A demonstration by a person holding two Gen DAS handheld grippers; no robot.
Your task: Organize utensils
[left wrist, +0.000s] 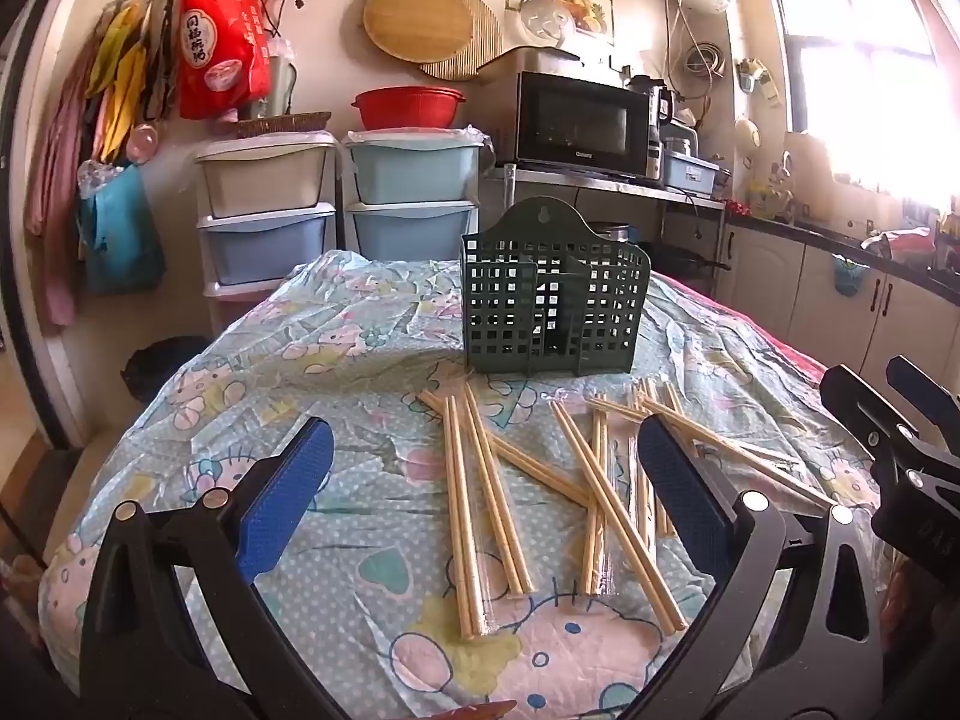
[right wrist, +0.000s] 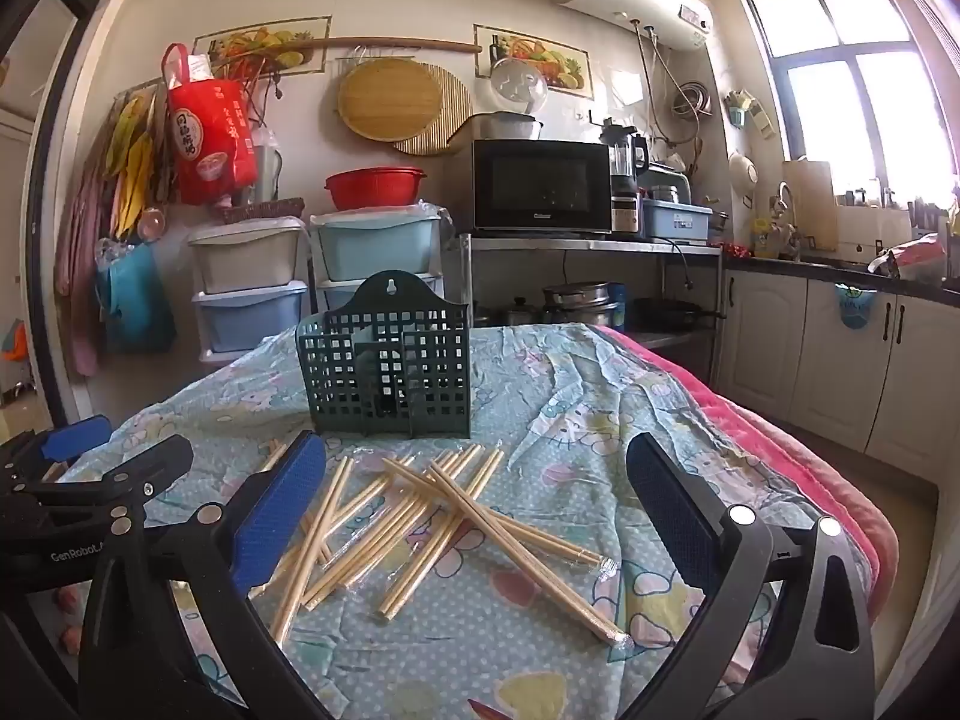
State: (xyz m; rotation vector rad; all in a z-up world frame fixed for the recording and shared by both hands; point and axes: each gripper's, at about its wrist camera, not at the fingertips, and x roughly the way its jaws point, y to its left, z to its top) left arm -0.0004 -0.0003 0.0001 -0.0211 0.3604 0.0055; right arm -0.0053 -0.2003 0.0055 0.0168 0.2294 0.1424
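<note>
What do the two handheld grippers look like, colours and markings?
Both match. The left gripper and the right gripper have black angular frames with silver round pivot pins and two fingers faced with blue textured pads. White "GenRobot" lettering shows on the left one's body in the right wrist view. No cables, hands or sleeves visible.

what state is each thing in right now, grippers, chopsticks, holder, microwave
left gripper: open, holding nothing
right gripper: open, holding nothing
chopsticks: wrapped in clear sleeves, lying scattered and crossed on the cloth
green holder: upright, no chopsticks in it
microwave: door closed
</note>
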